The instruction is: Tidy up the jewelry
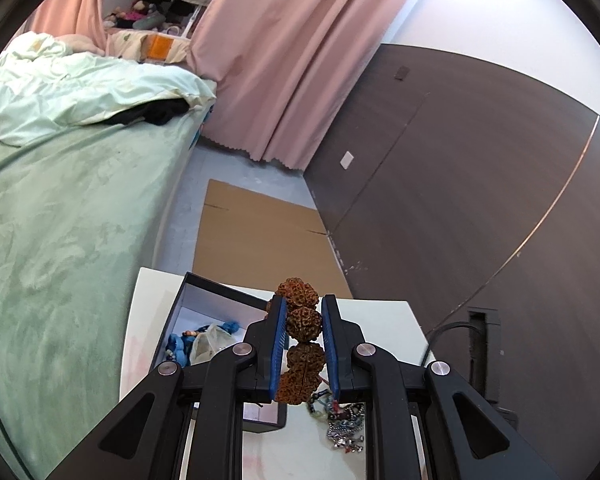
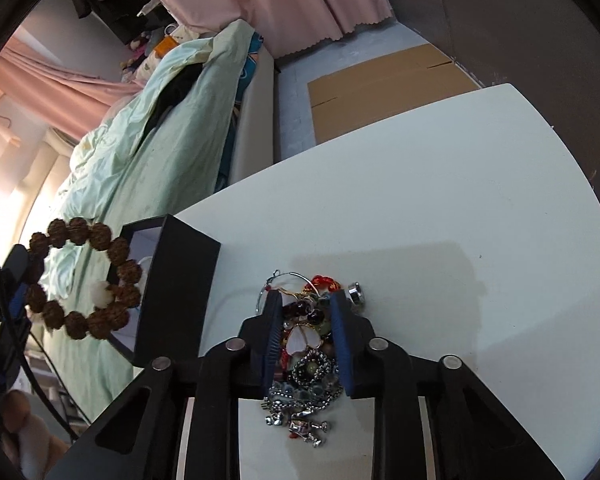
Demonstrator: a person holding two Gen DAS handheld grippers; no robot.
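Jewelry pile sits pinched between right tool; left tool clamps bead bracelet.

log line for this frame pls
left gripper: shut on brown bead bracelet | right gripper: in jewelry pile | black box: open

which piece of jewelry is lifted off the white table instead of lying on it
The brown bracelet of big knobbly seed beads, clamped in the left gripper beside the black box. The tangled pile of jewelry lies on the white table.
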